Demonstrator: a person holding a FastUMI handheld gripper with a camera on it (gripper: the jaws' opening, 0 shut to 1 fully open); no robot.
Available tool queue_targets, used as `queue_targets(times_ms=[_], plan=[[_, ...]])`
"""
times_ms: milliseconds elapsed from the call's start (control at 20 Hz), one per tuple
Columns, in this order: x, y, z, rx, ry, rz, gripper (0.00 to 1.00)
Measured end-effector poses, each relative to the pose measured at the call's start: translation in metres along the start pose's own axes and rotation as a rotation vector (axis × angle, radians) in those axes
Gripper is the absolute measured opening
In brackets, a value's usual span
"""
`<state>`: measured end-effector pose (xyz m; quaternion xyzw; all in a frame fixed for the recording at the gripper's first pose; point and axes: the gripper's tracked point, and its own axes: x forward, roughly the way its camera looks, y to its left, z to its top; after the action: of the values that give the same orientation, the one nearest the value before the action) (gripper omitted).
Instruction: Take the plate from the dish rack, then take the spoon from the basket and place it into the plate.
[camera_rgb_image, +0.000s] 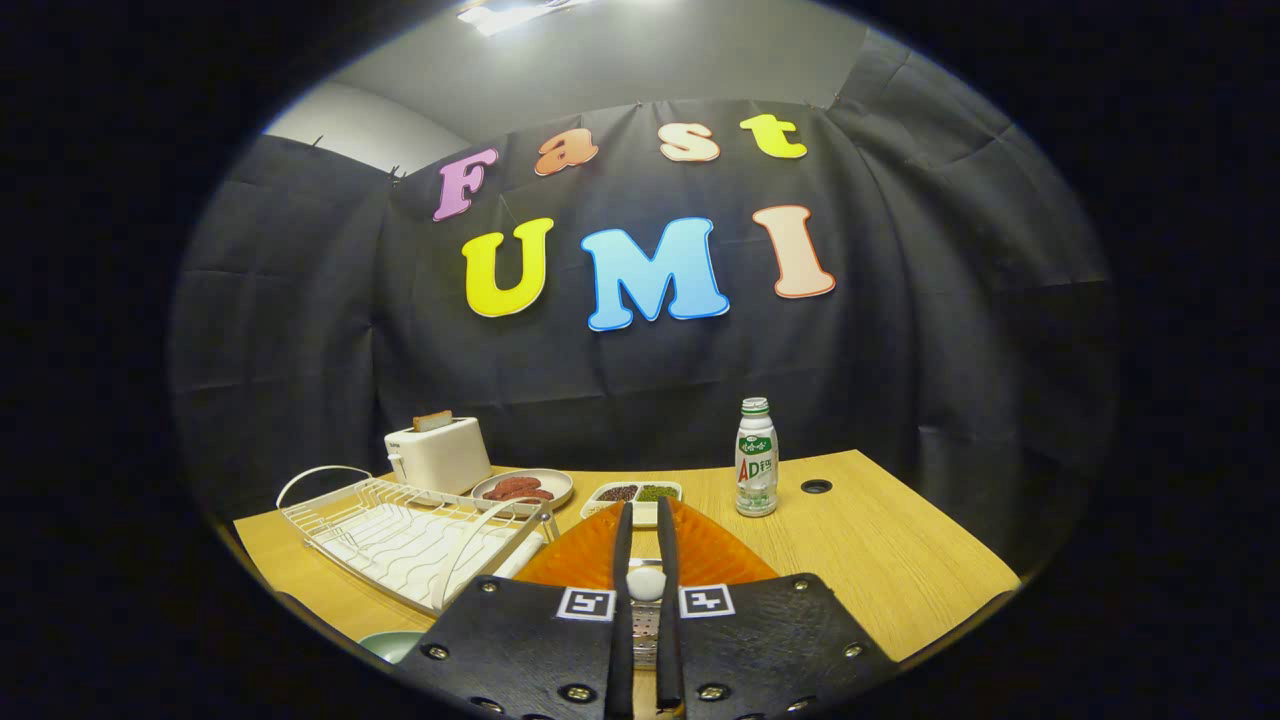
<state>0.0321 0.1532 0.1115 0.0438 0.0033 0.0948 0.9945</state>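
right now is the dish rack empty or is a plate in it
Empty: the dish rack shows bare white wires. The orange plate lies beyond the nearly closed jaws of the gripper, which pinch a spoon.

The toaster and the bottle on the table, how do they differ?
The toaster is squat, boxy and white, with bread sticking from its top; the bottle is tall, slim and capped. The toaster stands behind the dish rack, the bottle alone beside a hole in the table. Both are upright, beyond the gripper.
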Motion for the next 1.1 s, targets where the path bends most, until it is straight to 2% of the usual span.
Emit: queue_targets(times_ms=[500,750,1100], plan=[[-0.053,0.014,0.073,-0.079,0.039,0.036,0.09],[-0.095,0.019,0.085,-0.036,0.078,0.024,0.09],[-0.106,0.044,0.079,-0.022,0.116,0.095,0.09]])
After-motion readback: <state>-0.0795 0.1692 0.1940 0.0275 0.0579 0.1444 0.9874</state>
